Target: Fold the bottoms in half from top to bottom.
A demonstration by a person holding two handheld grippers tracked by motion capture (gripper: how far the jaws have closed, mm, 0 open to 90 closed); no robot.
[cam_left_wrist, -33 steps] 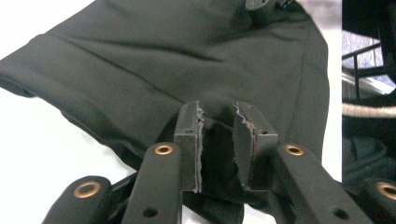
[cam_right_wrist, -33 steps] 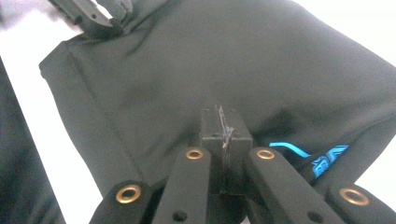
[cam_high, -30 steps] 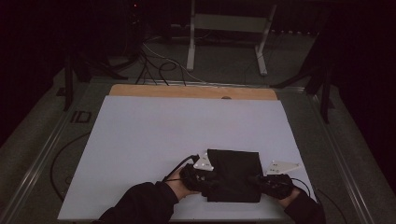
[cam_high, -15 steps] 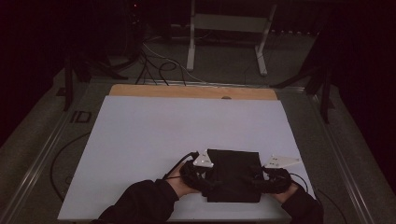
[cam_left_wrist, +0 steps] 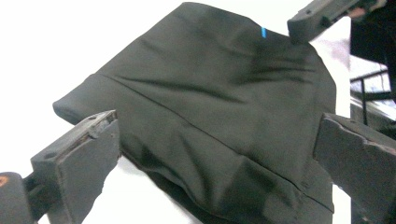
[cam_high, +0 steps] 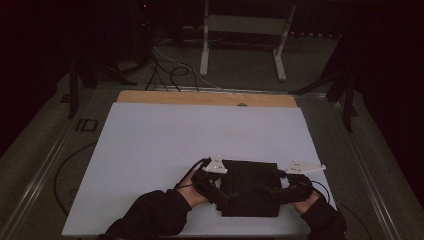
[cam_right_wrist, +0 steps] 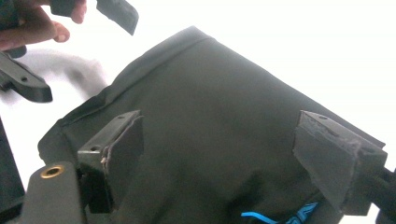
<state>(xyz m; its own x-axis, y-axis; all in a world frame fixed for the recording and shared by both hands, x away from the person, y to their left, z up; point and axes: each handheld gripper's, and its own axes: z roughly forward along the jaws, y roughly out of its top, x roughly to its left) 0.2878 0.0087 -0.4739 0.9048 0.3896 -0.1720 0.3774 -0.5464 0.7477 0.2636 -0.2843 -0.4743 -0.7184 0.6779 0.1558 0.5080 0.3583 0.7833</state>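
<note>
A black folded garment (cam_high: 249, 185) lies flat on the white sheet (cam_high: 200, 140) near the table's front edge. My left gripper (cam_high: 222, 192) sits at its left side and my right gripper (cam_high: 276, 192) at its right side, both pointing inward. In the left gripper view the jaws of the left gripper (cam_left_wrist: 219, 154) stand wide apart over the garment (cam_left_wrist: 210, 102), pads clear of it. The right gripper (cam_right_wrist: 224, 149) is open the same way above the cloth (cam_right_wrist: 224, 93). Both pairs of jaws have just been opening. A small blue mark (cam_left_wrist: 263, 31) shows on the fabric.
A wooden table edge (cam_high: 200, 97) runs along the far side of the sheet. Behind it stand a metal frame (cam_high: 240, 30) and loose cables (cam_high: 170, 65) on the floor. Metal rails flank the table on both sides.
Both grippers' grey plates have shifted slightly away from the front edge and show more plainly. The garment stays where it was, and both hands have barely moved.
</note>
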